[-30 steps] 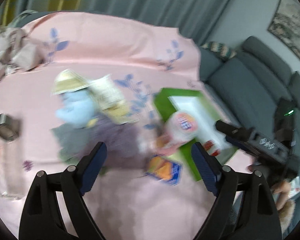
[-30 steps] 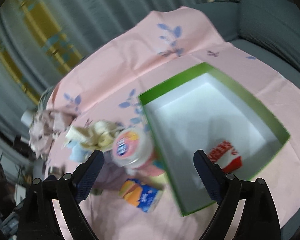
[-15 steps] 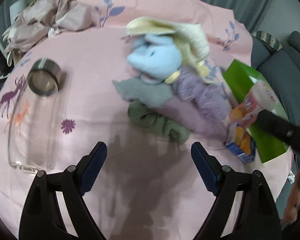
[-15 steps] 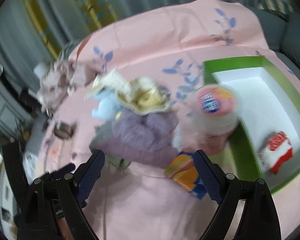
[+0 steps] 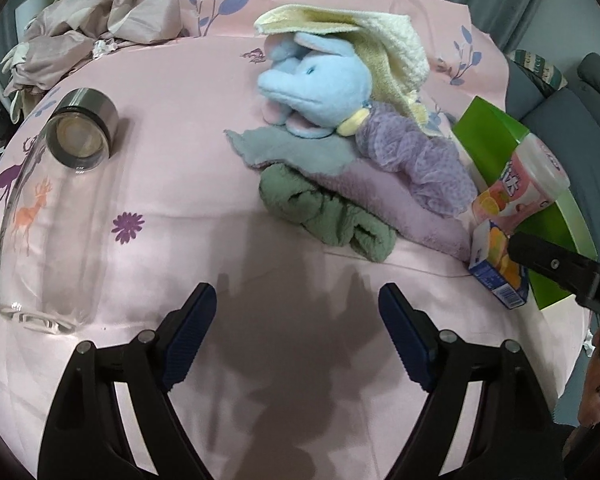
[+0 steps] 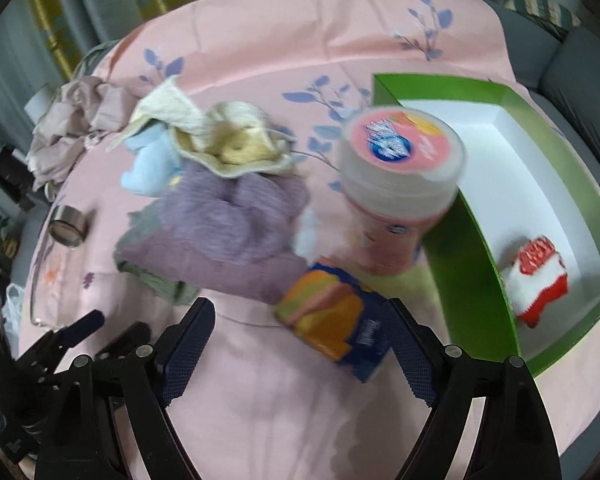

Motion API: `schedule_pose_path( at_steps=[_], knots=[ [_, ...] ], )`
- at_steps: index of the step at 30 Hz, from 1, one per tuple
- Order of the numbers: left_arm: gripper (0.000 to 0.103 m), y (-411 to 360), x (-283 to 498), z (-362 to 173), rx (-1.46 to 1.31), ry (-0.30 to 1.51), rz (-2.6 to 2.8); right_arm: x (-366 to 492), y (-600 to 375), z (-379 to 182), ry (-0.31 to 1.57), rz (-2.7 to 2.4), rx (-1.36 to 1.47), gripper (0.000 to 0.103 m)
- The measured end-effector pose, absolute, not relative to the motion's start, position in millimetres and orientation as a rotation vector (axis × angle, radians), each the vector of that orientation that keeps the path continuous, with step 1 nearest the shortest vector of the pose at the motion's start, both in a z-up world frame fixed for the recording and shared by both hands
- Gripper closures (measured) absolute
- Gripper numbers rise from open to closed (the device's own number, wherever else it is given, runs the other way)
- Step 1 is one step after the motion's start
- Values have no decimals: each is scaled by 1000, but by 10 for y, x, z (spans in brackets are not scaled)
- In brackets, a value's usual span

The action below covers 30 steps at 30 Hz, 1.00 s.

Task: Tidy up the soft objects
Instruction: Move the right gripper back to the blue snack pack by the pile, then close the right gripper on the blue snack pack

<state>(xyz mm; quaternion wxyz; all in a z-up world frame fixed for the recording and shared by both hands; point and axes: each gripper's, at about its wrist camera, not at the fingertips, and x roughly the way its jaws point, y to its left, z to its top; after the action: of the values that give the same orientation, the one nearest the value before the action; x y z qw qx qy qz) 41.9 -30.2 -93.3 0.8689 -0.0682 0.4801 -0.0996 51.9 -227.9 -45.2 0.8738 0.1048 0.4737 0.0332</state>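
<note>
A pile of soft things lies on the pink cloth: a blue plush toy (image 5: pixel 320 84), a cream towel (image 5: pixel 380 40), a purple mesh puff (image 5: pixel 416 160), a grey cloth (image 5: pixel 296 150), a lilac towel (image 5: pixel 404 208) and a rolled green cloth (image 5: pixel 332 216). My left gripper (image 5: pixel 296 340) is open and empty, short of the green cloth. My right gripper (image 6: pixel 300 344) is open and empty, just before an orange and blue tissue pack (image 6: pixel 336 320). A green box (image 6: pixel 460 264) holds a red and white soft item (image 6: pixel 540 280).
A glass bottle with a steel cap (image 5: pixel 48 216) lies on the left. A pink canister (image 6: pixel 400 188) stands against the green box's wall. Crumpled mauve fabric (image 5: pixel 96 28) lies at the far left. A grey sofa (image 5: pixel 580 128) is beyond the table's right edge.
Both grippers have swung left and down toward the table, from the green box toward the soft pile. The bottle has come fully into the left view. Both stay open.
</note>
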Motion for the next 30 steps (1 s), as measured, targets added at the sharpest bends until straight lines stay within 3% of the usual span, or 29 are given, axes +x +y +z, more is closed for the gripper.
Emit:
schedule_pose_path(
  at_steps=[25,28,30],
  knots=[
    [26,-359,313,-901,-175,1033,-233,676,-2387,-670,1072,70,200,18],
    [29,-357,299,-893,-191,1038,-245,701,-2368,-702,1076,53,177,22],
    [34,-362,280,-889,-211,1045,-258,684,-2378,-695,1072,49,181,34]
  ],
)
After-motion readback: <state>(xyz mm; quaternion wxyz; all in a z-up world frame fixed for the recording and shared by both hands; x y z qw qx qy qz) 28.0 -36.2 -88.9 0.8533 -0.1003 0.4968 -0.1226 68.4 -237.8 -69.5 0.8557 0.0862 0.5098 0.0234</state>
